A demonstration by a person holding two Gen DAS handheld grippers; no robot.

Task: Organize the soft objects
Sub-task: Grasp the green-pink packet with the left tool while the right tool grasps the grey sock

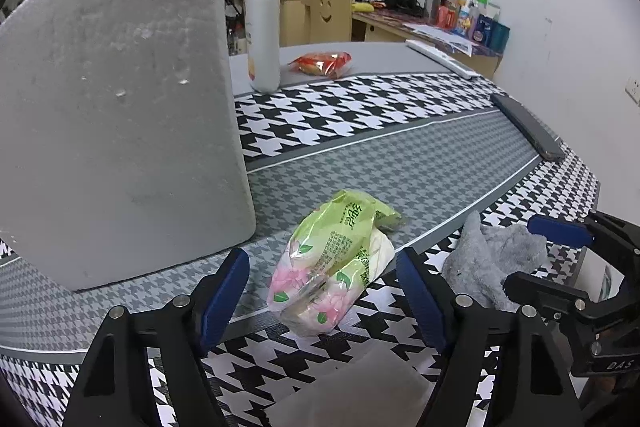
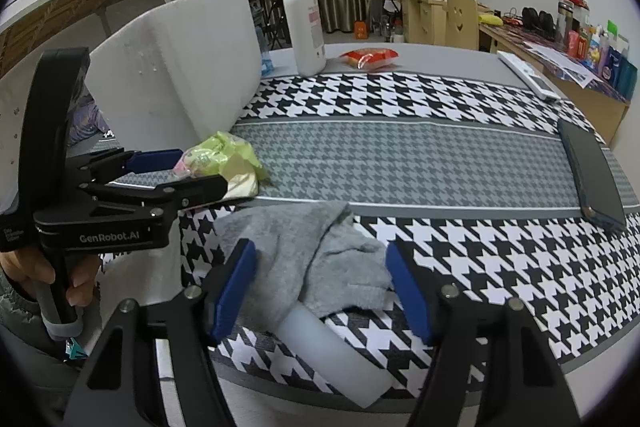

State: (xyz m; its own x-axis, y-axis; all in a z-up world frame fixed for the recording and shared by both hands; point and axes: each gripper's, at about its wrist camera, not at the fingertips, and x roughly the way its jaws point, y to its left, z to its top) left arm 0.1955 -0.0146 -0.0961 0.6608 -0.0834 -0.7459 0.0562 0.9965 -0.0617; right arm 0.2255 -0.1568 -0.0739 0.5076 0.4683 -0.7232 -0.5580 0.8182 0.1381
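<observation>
Each claw is matte black, with angular arms cut by triangular openings and silver round screw heads at the pivots. Blue pads line the inner faces of the left claw (image 1: 322,301) and right claw (image 2: 322,287). White "GenRobot.AI" lettering marks the left claw's body, above its grey-collared handle.

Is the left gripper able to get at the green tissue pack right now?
Probably yes. The tissue pack lies on the tablecloth between the left gripper's open fingers, with nothing over it; the foam box stands clear to one side.

Houndstooth table (image 2: 460,155) bears tissue pack (image 1: 332,263), grey cloth (image 2: 316,259), lotion bottle (image 2: 304,27).
</observation>
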